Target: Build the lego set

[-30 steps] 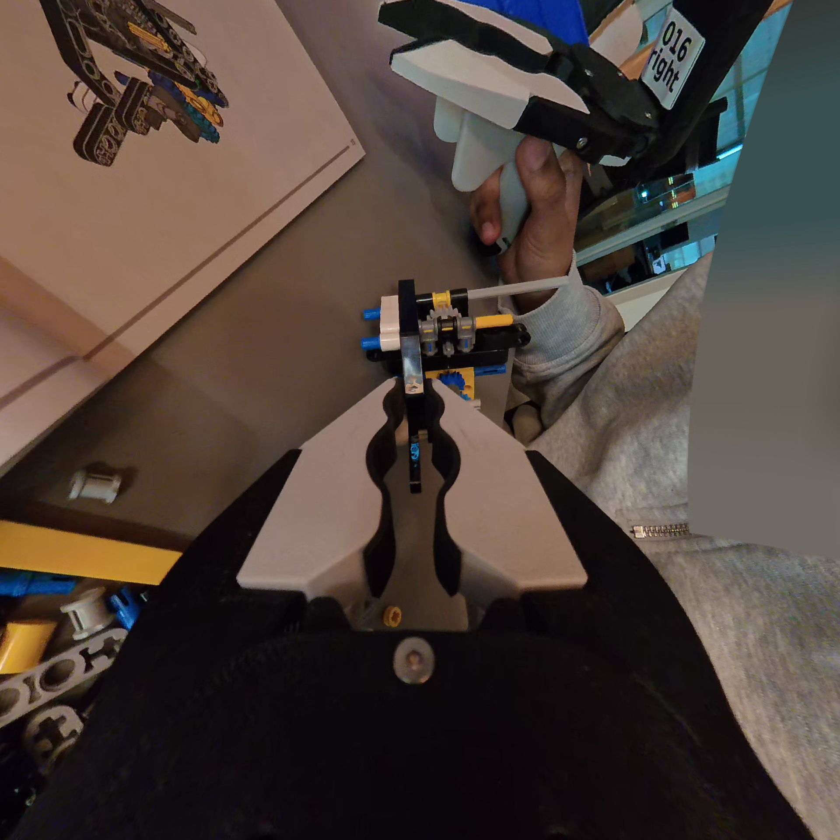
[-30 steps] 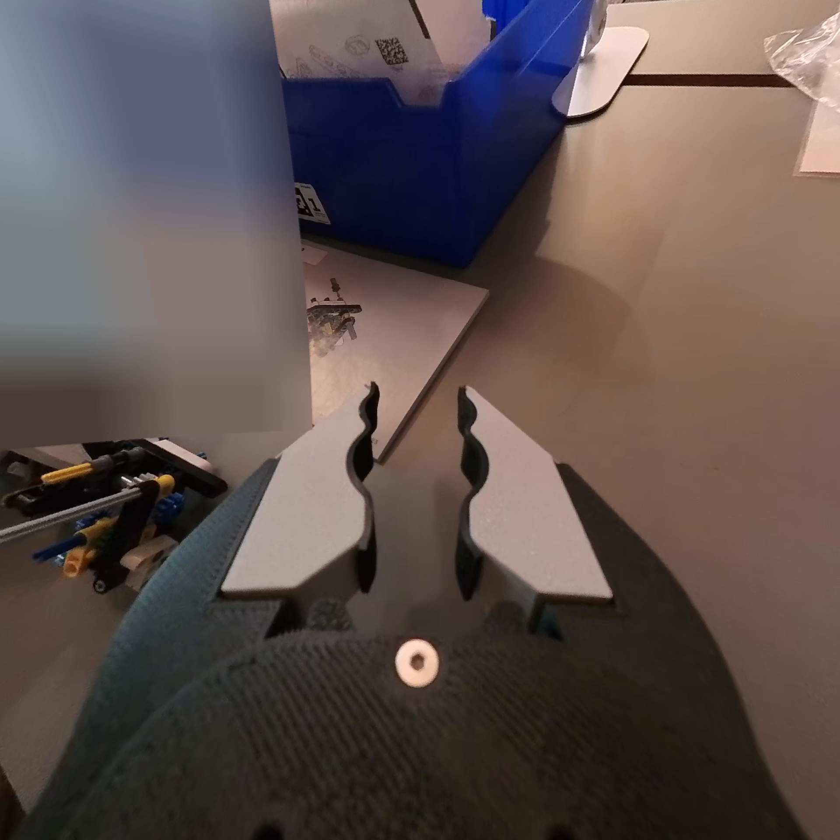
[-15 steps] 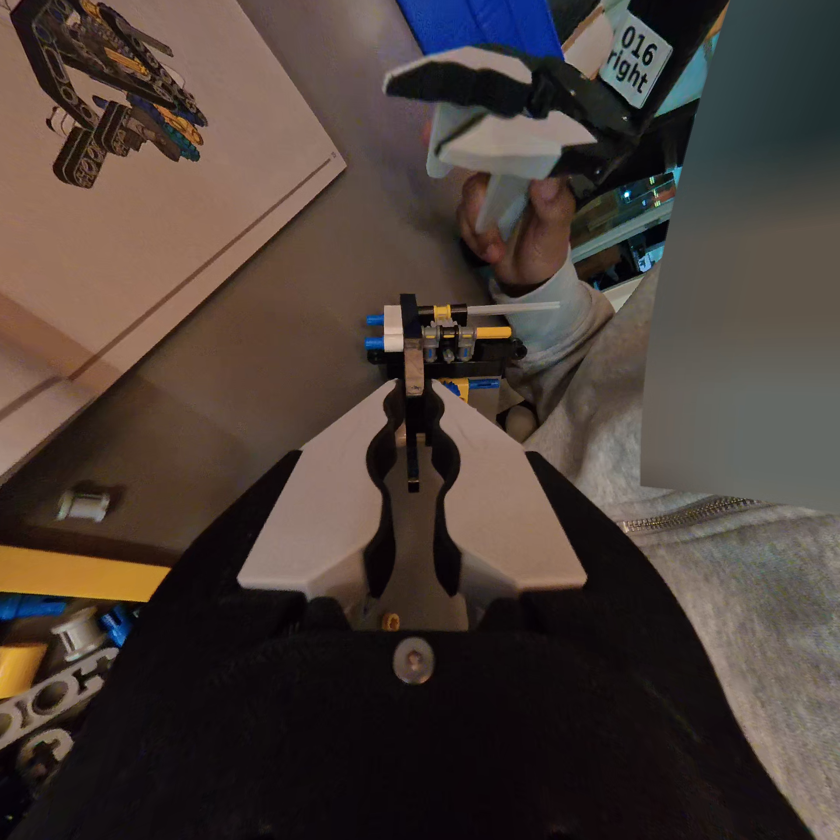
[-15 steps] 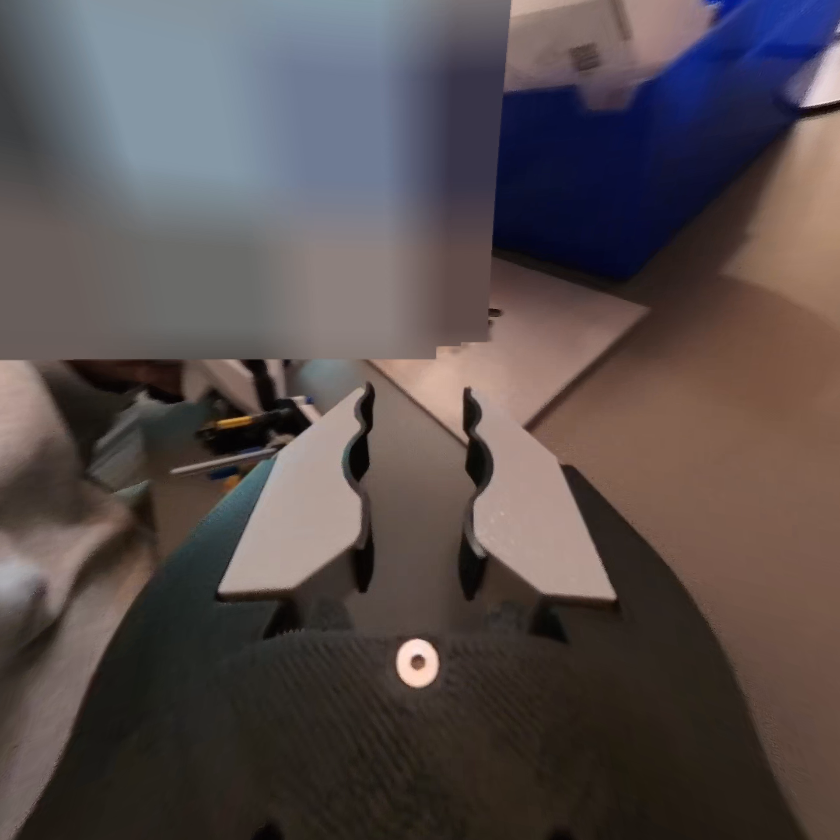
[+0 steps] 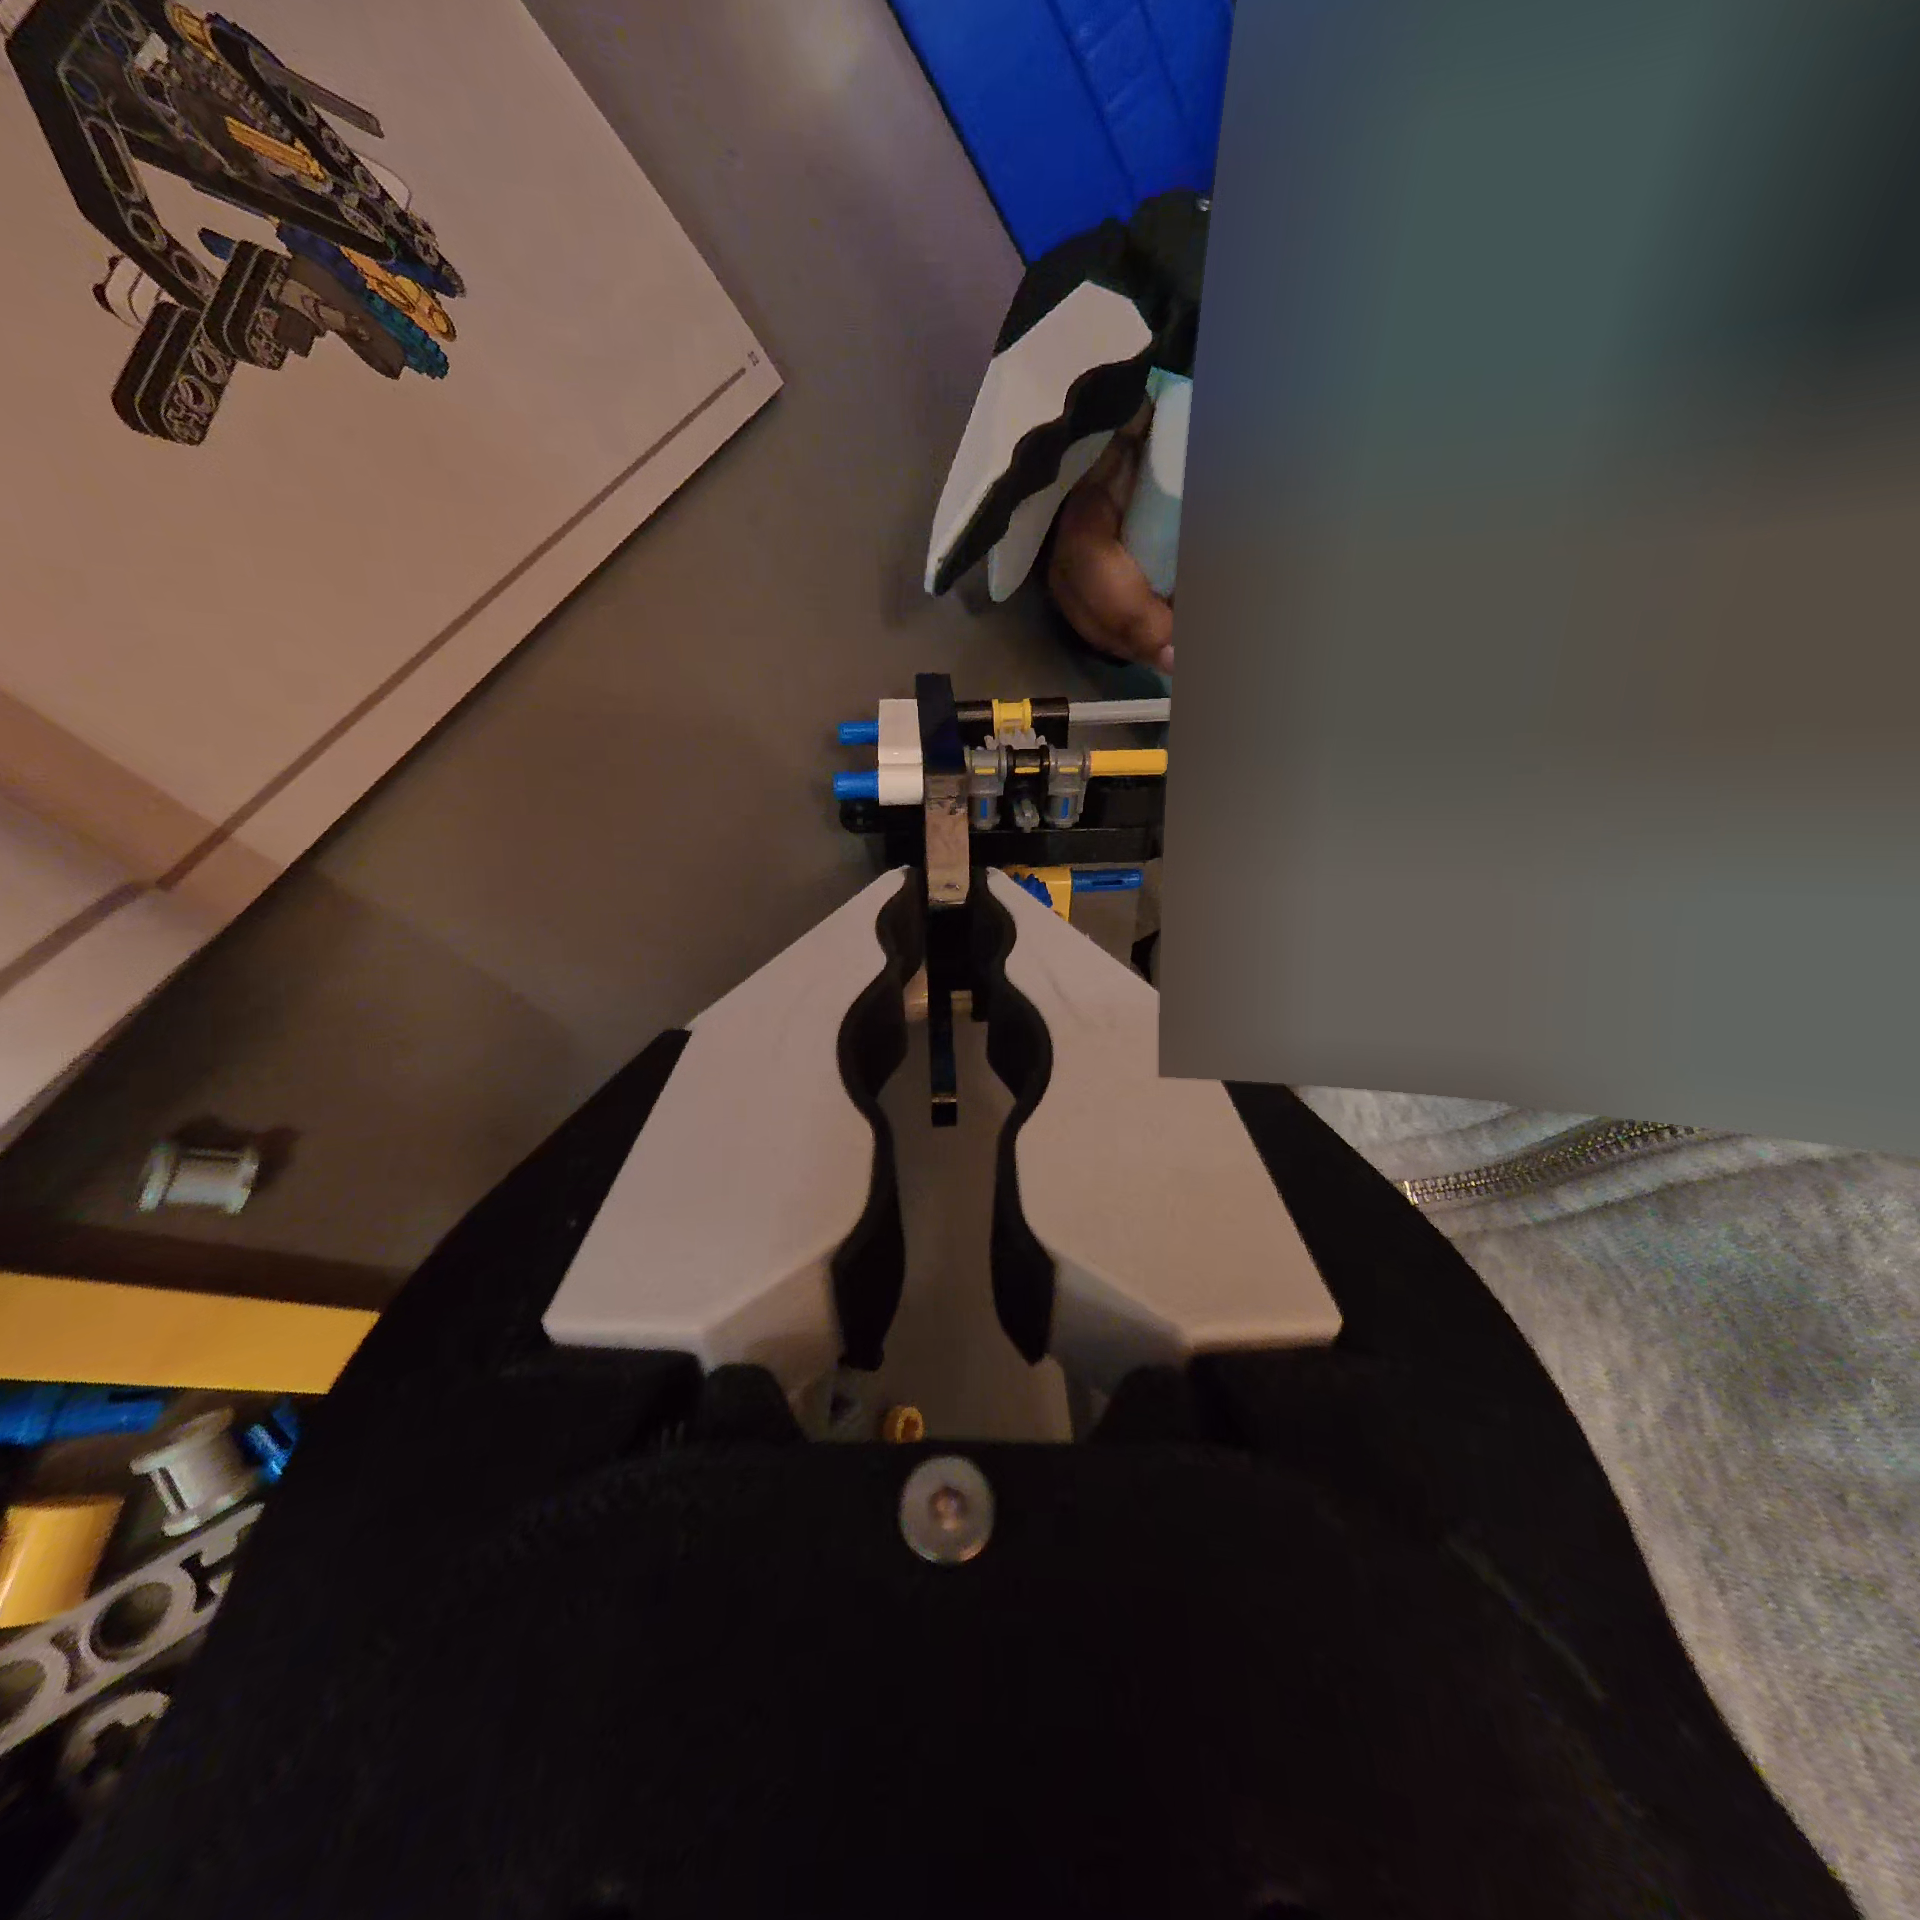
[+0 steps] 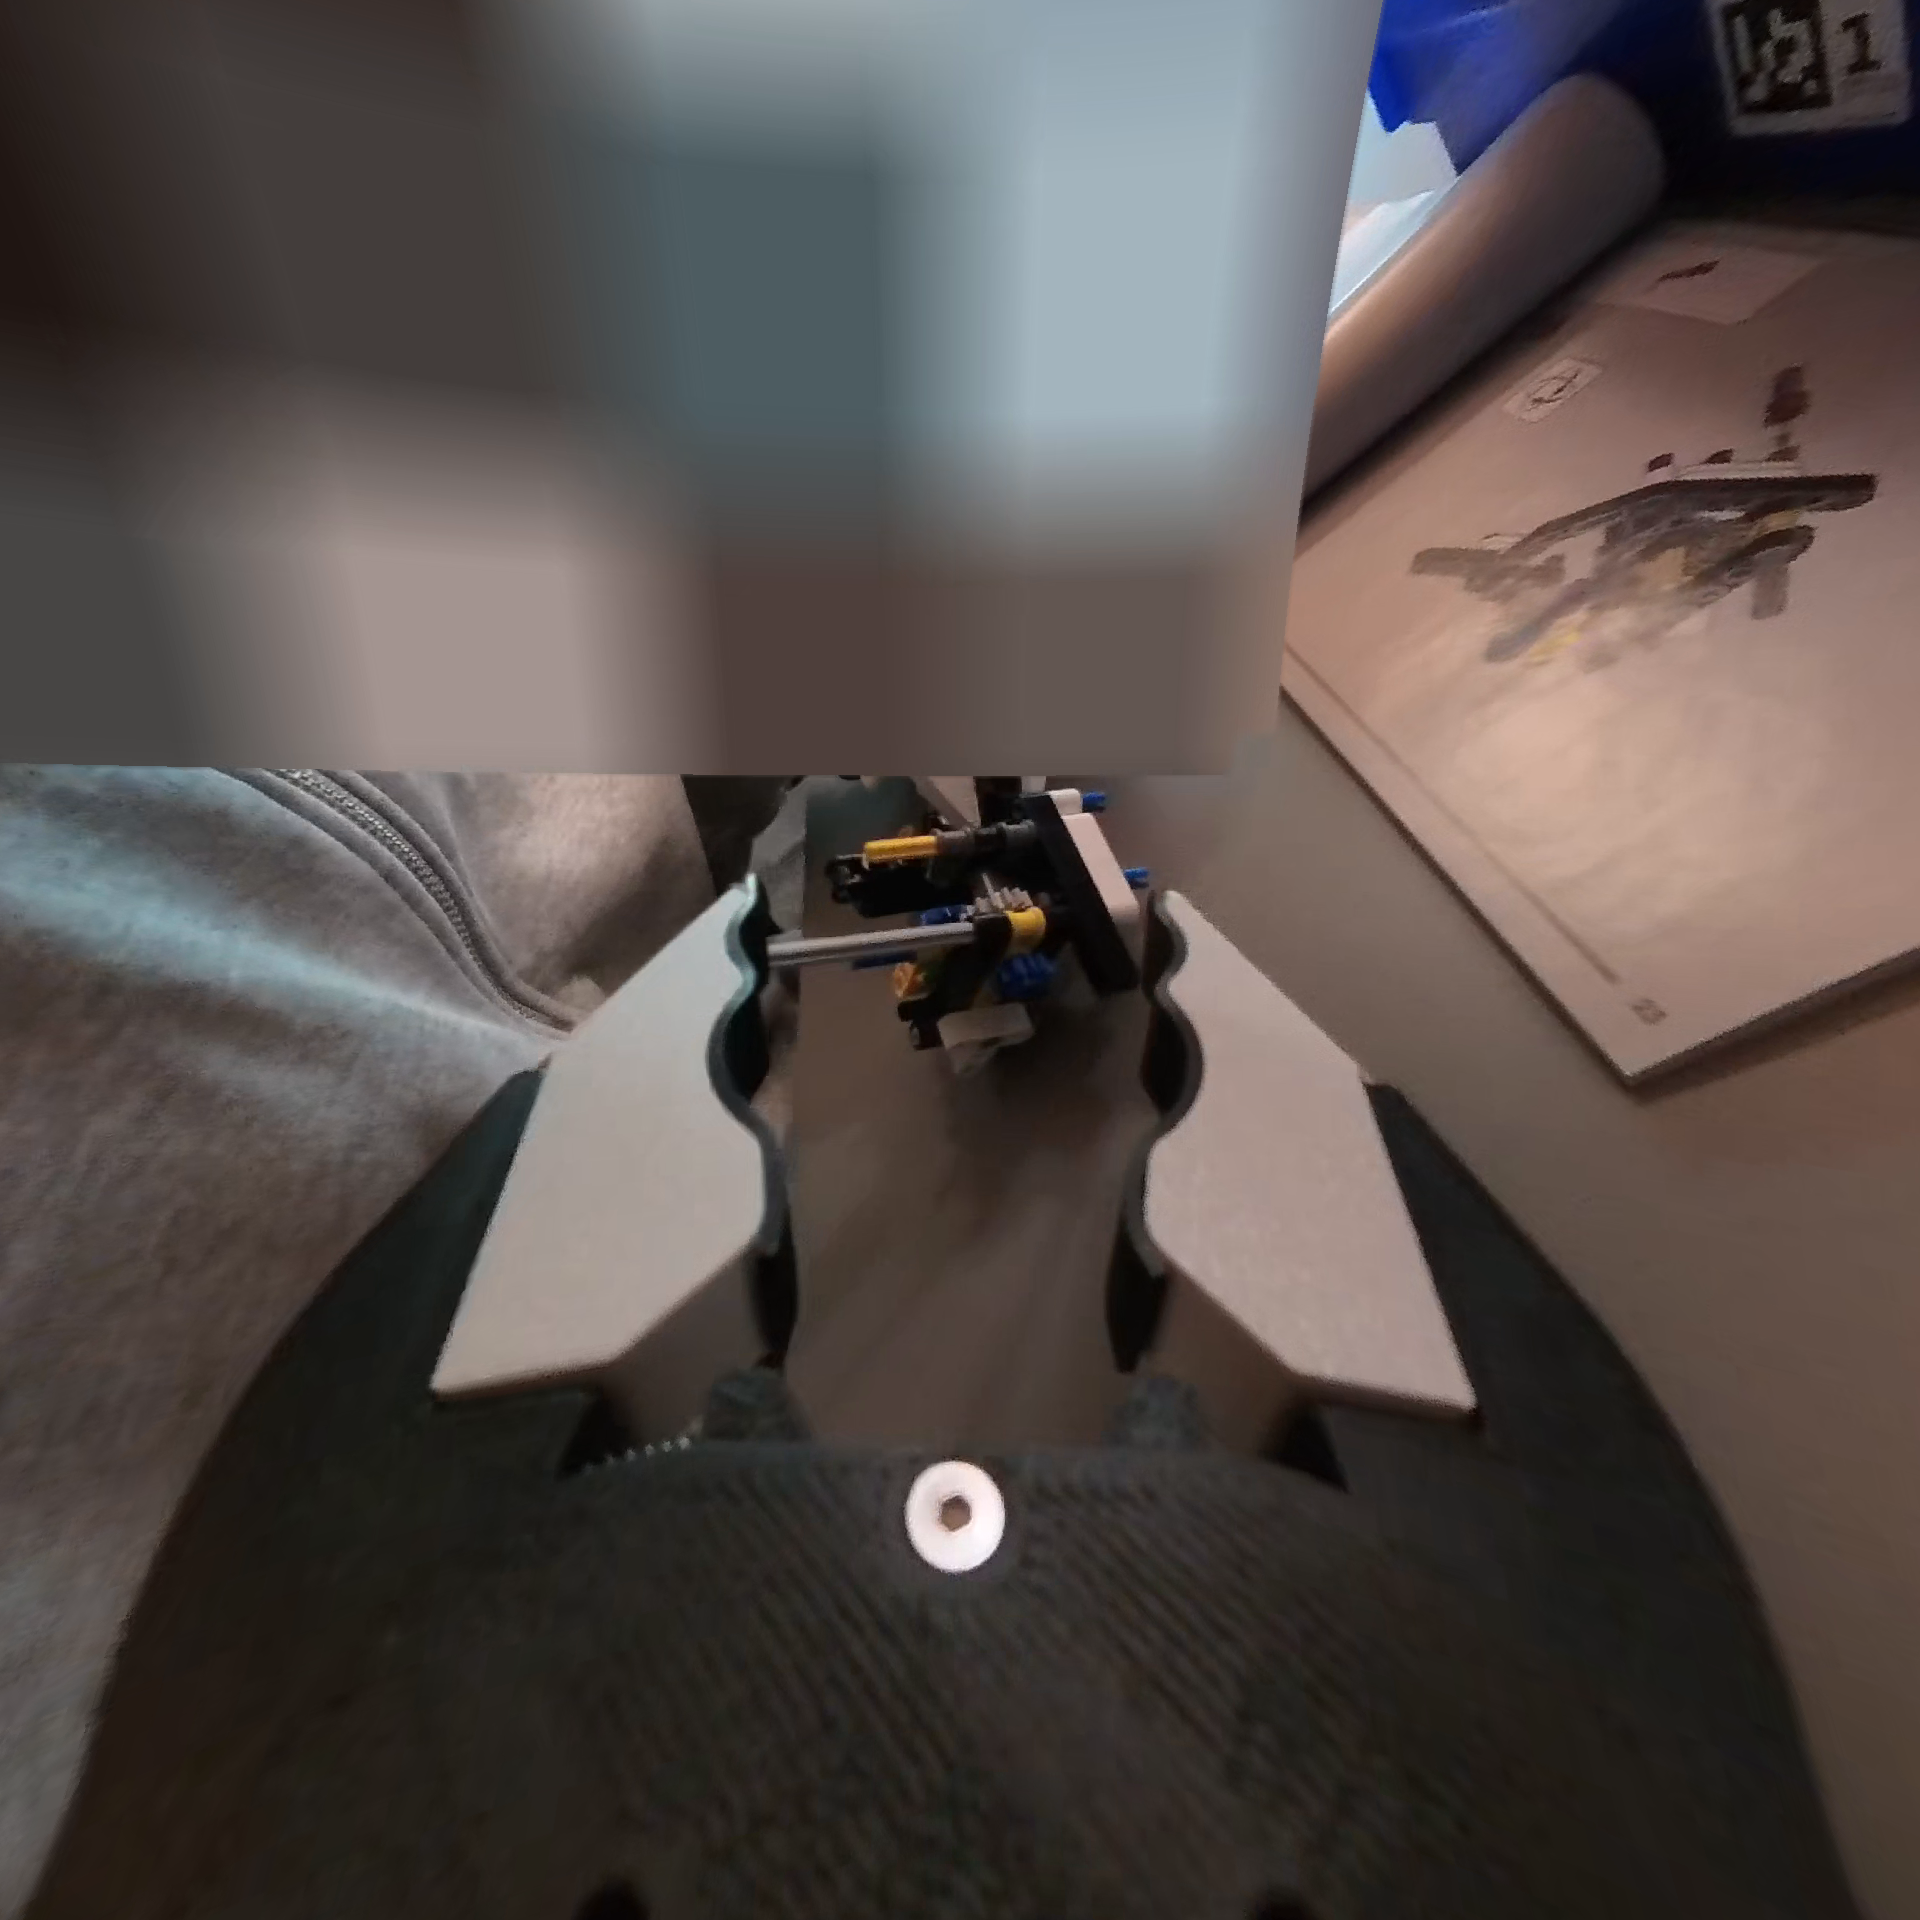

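A small lego assembly (image 5: pixel 987 769) of black beams, a white block, blue pins, yellow bushes, grey gears and a long grey axle is held above the grey table. My left gripper (image 5: pixel 945 883) is shut on a black beam of it. In the right wrist view the assembly (image 6: pixel 987 935) lies just beyond my right gripper (image 6: pixel 951 914), which is open; the tip of the grey axle (image 6: pixel 862 943) is at its left finger. The right gripper also shows in the left wrist view (image 5: pixel 1039 457), above the assembly.
The open instruction booklet (image 5: pixel 312 468) lies on the table at upper left; it also shows in the right wrist view (image 6: pixel 1621 665). A blue bin (image 5: pixel 1070 114) stands behind. A grey bush (image 5: pixel 197 1176) lies loose, with a yellow-edged tray (image 5: pixel 156 1340) of several parts at lower left. A person's grey sweatshirt (image 5: pixel 1683 1351) is close by. Some 6 cm of space lies between my two pairs of fingers. The left tips stand about 11 cm off the grey bush (image 5: pixel 197 1176).
My right gripper has swung left and down from facing the blue bin to facing the assembly, and its fingers have opened wider. My left gripper holds the assembly still.
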